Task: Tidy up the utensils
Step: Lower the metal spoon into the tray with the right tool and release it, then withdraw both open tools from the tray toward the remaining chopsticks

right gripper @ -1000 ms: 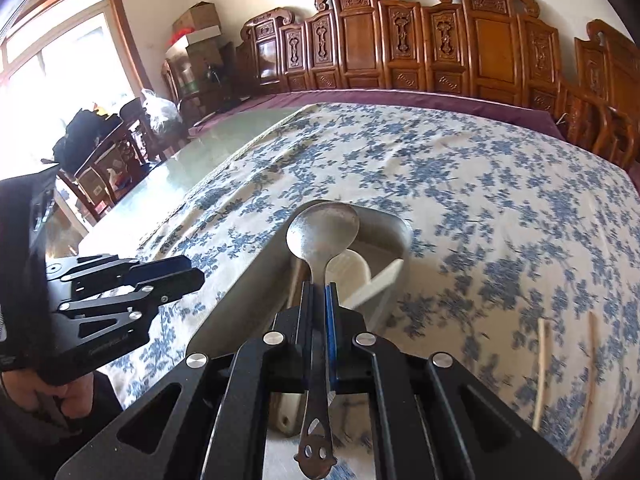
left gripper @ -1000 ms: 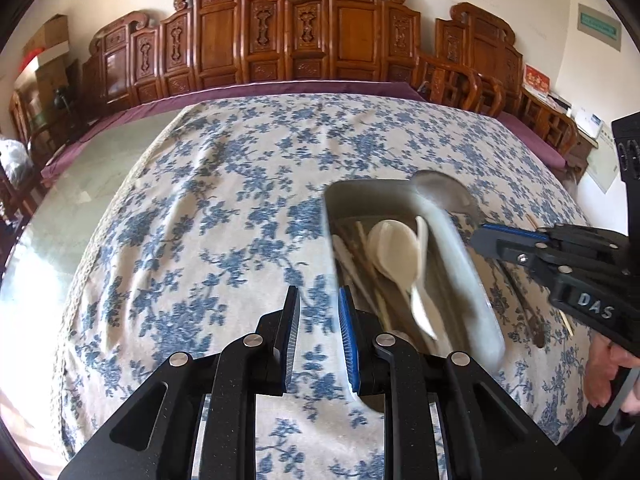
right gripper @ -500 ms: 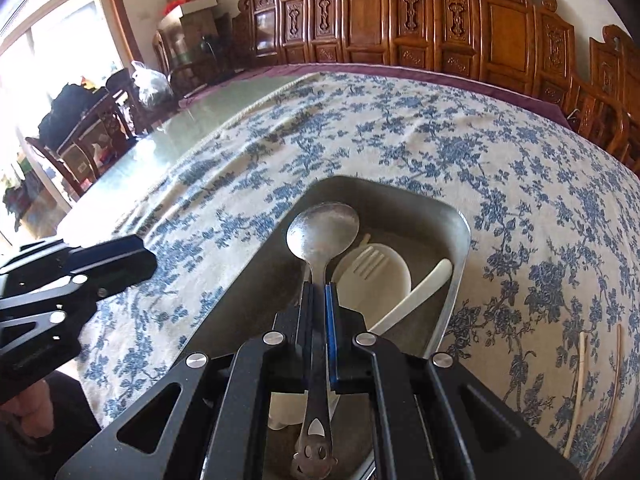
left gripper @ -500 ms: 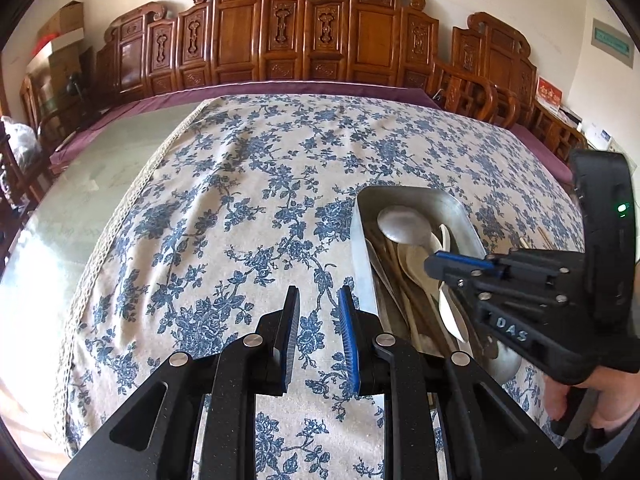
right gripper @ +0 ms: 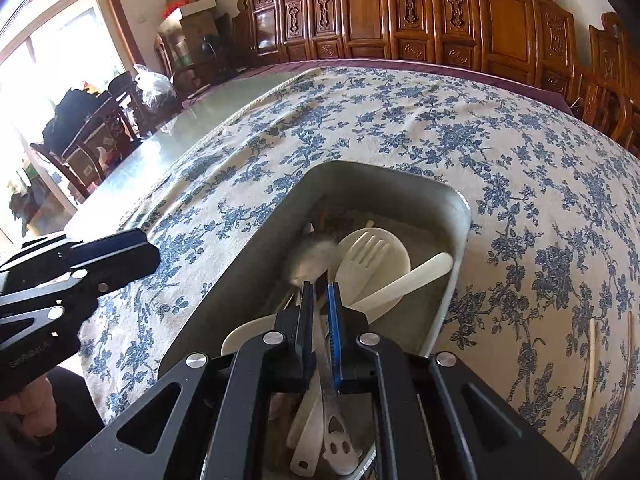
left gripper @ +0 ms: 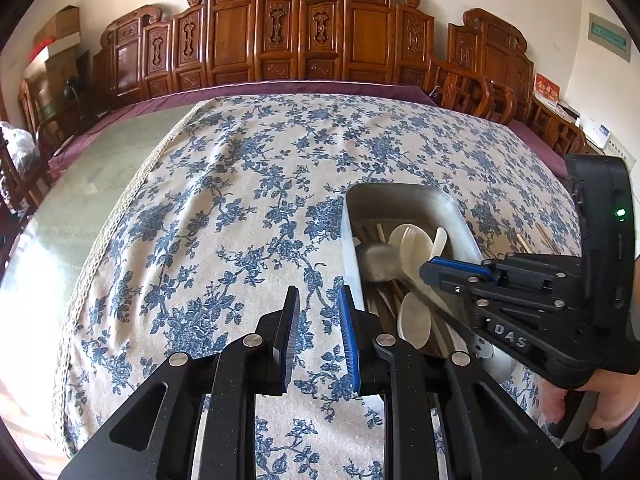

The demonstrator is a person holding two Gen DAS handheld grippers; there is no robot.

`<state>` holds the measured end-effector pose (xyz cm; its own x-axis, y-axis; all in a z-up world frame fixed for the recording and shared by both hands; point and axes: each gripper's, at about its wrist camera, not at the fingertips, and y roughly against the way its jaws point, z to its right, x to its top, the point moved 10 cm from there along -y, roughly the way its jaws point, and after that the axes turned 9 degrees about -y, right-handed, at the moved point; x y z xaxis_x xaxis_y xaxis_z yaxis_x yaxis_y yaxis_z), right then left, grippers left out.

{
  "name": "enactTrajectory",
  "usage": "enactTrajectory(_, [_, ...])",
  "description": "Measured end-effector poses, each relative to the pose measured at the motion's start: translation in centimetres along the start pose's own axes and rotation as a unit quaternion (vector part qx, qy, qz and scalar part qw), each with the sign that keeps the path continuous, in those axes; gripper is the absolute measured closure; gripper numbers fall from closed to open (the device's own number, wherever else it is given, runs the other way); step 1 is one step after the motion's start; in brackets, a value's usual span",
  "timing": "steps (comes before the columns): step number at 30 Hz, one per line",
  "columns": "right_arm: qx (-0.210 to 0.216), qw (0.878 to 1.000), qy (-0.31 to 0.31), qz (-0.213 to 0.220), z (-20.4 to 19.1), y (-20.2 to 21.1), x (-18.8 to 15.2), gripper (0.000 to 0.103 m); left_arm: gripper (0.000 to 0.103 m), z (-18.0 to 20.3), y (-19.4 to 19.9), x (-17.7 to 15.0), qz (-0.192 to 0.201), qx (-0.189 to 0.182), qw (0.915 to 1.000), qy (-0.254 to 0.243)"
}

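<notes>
1. Where the blue-flowered cream tablecloth [right gripper: 400, 128] lies, one grey rectangular metal tray [right gripper: 460, 216] sits holding mixed utensils.
2. Counted inside: one long-handled steel spoon [right gripper: 312, 260], bowl blurred; one cream plastic fork-spoon [right gripper: 372, 256]; further white plastic spoons [left gripper: 414, 316], overlapping, number unclear.
3. Right gripper [right gripper: 320, 292] over the tray, jaws opening, steel handle between the pads.
4. Left gripper [left gripper: 318, 320] parted, empty, above cloth beside the tray.
5. Two pale chopsticks [right gripper: 592, 368] lie on cloth, right of tray.
6. Carved wooden chairs [left gripper: 304, 40] line the far edge.
</notes>
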<state>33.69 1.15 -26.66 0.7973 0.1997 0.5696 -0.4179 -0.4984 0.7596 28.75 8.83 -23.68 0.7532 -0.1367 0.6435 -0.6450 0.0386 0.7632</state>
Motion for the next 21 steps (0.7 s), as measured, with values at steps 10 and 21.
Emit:
enactTrajectory(10, [-0.031, 0.998, 0.003, 0.057, 5.7, 9.2, -0.1, 0.093, 0.066, 4.1, 1.6, 0.8, 0.023, -0.008, 0.9995, -0.021])
enactTrajectory(21, [-0.121, 0.990, -0.026, 0.069, 17.9, 14.8, -2.9, 0.083, 0.043, 10.9, 2.9, 1.8, 0.029, -0.040, 0.9974, -0.053])
